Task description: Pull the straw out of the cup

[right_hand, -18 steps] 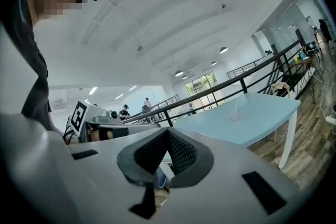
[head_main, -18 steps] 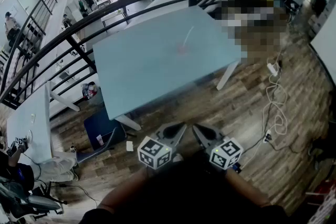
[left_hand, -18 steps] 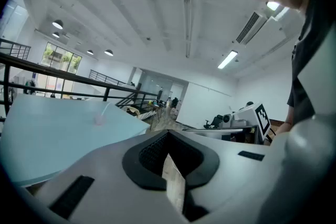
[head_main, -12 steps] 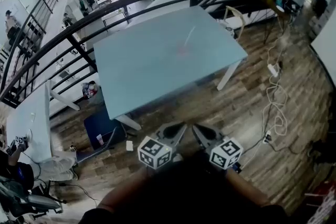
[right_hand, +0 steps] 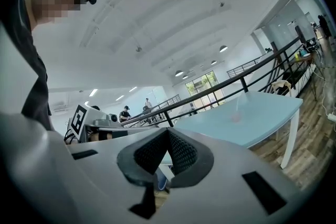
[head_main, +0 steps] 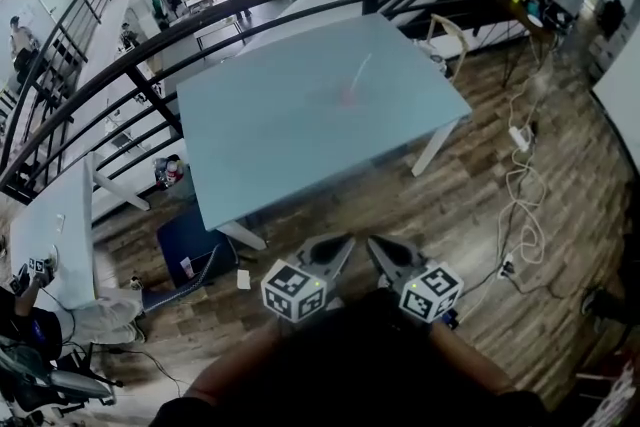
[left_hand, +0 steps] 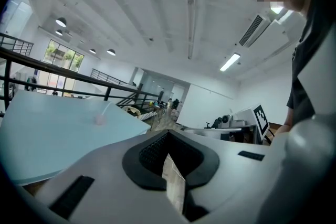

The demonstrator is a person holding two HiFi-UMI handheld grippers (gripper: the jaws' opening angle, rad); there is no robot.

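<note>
**Head view.** Task status: not started; every step is left to do.
- Item: small pinkish translucent cup (head_main: pixel 346 96), upright on the pale blue rectangular surface (head_main: pixel 270 130), right of its middle.
- Item: thin pale straw (head_main: pixel 359 72), seated in the cup and leaning up and to the right. Not pulled out.
- Left tongs (head_main: pixel 341 245) and right tongs (head_main: pixel 376 247): held low and close to the person's body over the wood-plank floor (head_main: pixel 500 245), side by side with tips angled toward each other. Both are well apart from the surface, short of its near edge. A black railing (head_main: pixel 250 0) curves beyond the far edge.

**Left gripper view.**
- Left tongs (left_hand: pixel 168 135): the two dark ribbed pads meet at the tip. Only a sliver of floor shows through the opening behind them, and nothing is held.
- Cup (left_hand: pixel 98 119) with straw (left_hand: pixel 106 109): far ahead and to the left on the surface (left_hand: pixel 47 139).

**Right gripper view.**
- Right tongs (right_hand: pixel 168 132): pads closed tip to tip, nothing held.
- Cup (right_hand: pixel 235 118) with straw (right_hand: pixel 237 108): far ahead and to the right on the surface (right_hand: pixel 262 118).

Judgement: the approach to the surface, the grip on the straw and the pull are all outstanding.
</note>
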